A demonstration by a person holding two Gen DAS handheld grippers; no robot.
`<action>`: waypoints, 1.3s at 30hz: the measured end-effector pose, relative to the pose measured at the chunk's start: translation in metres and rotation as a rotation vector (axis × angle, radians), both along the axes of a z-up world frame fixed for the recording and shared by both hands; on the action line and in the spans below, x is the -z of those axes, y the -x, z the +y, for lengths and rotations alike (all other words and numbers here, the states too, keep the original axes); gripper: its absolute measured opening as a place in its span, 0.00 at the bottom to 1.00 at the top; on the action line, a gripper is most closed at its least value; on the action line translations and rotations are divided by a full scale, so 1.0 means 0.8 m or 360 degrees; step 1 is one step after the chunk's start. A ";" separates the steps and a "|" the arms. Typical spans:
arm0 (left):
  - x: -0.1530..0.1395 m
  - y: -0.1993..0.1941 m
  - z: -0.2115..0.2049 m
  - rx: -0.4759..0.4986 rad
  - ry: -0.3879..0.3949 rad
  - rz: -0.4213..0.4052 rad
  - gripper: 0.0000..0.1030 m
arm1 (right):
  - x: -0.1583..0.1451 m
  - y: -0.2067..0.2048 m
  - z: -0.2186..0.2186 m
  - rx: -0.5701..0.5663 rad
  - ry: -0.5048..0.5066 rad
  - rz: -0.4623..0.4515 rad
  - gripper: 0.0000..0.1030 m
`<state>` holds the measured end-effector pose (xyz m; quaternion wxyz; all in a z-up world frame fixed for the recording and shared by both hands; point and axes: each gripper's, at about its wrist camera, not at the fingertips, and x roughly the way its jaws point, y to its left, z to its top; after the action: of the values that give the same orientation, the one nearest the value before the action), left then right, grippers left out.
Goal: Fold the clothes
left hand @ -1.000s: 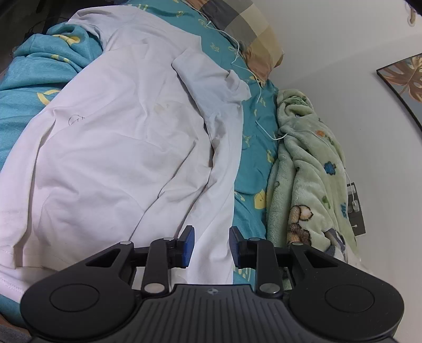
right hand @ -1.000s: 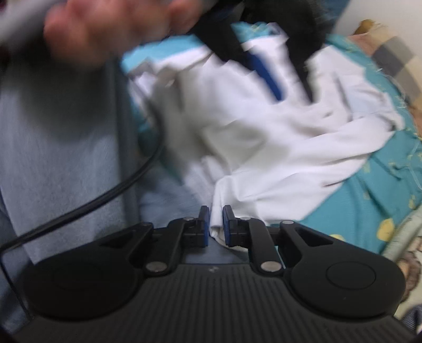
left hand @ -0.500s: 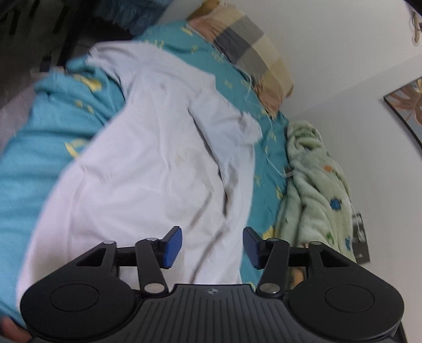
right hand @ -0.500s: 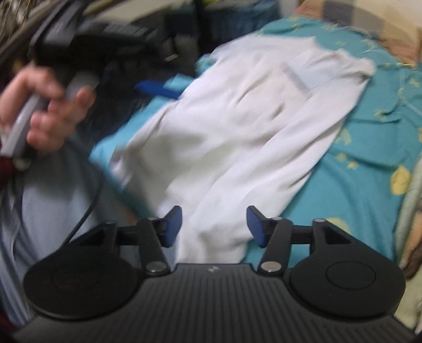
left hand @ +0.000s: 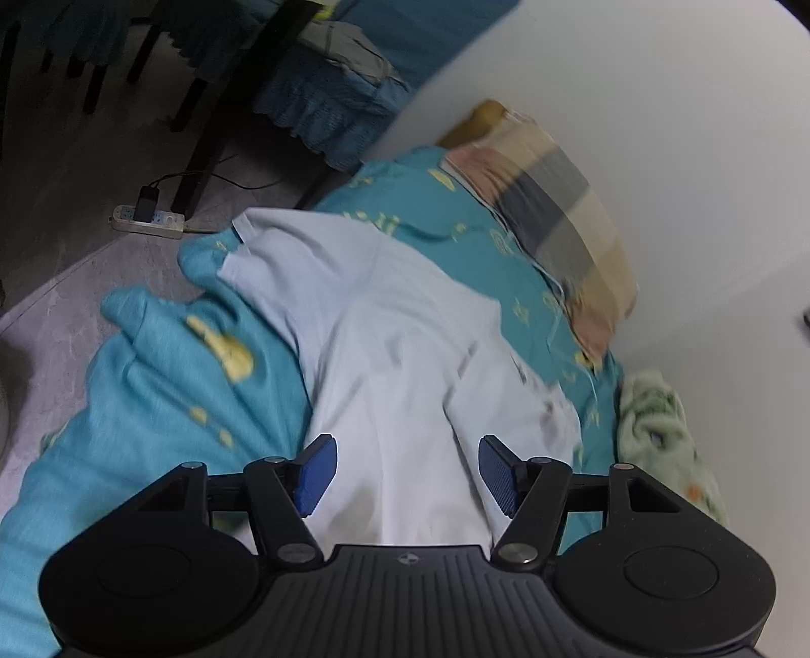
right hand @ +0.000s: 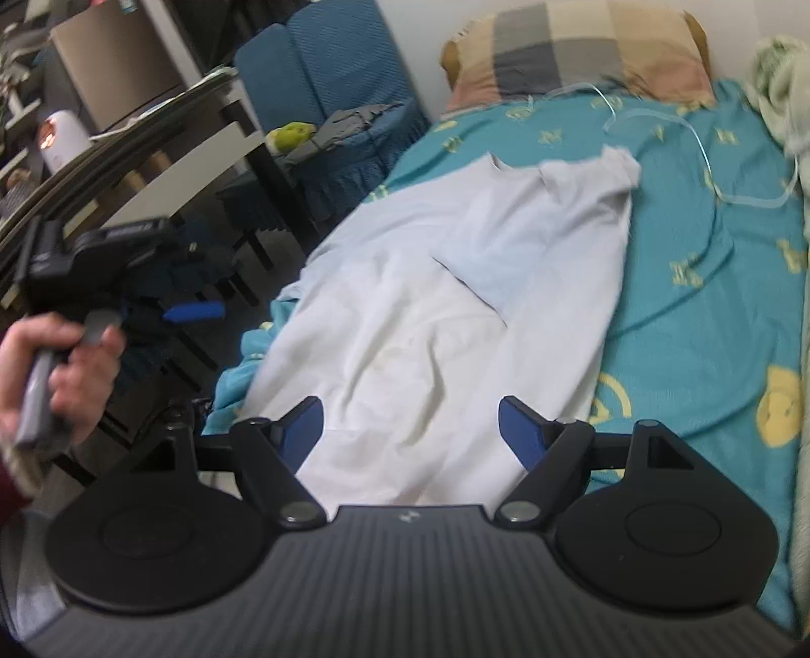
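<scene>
1. Lying lengthwise on the teal bedsheet (right hand: 709,283): white T-shirt (right hand: 455,303), collar toward the checked pillow (right hand: 577,45), hem toward both grippers, 1 side panel and sleeve already turned in over the chest.
2. Running straight ahead from each camera: the shirt's long axis, so probably a hem-to-collar fold next, judged from the layout only.
3. Hovering over the hem end: right gripper (right hand: 410,430), jaws just spread wide, nothing between them, cloth below and clear of the pads.
4. Hanging above the shirt's lower half near the bed's floor-side edge: left gripper (left hand: 405,470), jaws likewise just opened, empty.
5. Seen at the left of the right-wrist view: left hand (right hand: 61,374) gripping its tool, seemingly off the bed edge, so the right gripper looks nearer the hem.
6. Bunched against the wall: green blanket (left hand: 663,435), clear of the shirt.
</scene>
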<state>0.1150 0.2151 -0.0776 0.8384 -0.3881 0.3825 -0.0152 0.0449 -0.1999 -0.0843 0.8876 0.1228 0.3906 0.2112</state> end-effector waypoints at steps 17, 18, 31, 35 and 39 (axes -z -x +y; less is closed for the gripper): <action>0.152 -0.142 0.063 -0.0413 0.0407 0.0054 0.61 | 0.054 -0.046 -0.016 0.0223 -0.0104 0.0172 0.76; 0.155 -0.146 0.068 -0.0454 0.0414 0.0035 0.60 | 0.056 -0.048 -0.019 0.0242 -0.0118 0.0180 0.76; 0.107 -0.171 0.052 -0.0361 -0.0116 -0.0144 0.04 | 0.052 -0.057 -0.026 0.0344 -0.0200 0.0193 0.76; 0.066 -0.172 0.021 -0.0266 -0.0349 -0.0213 0.04 | 0.046 -0.054 -0.033 0.0365 -0.0252 0.0184 0.76; 0.030 -0.173 -0.022 -0.0146 -0.0610 -0.0289 0.04 | 0.038 -0.050 -0.041 0.0380 -0.0312 0.0163 0.76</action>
<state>0.2532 0.1973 -0.1017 0.9277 -0.2356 0.2831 0.0611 0.0850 -0.2326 -0.1150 0.8690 0.2651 0.3956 0.1347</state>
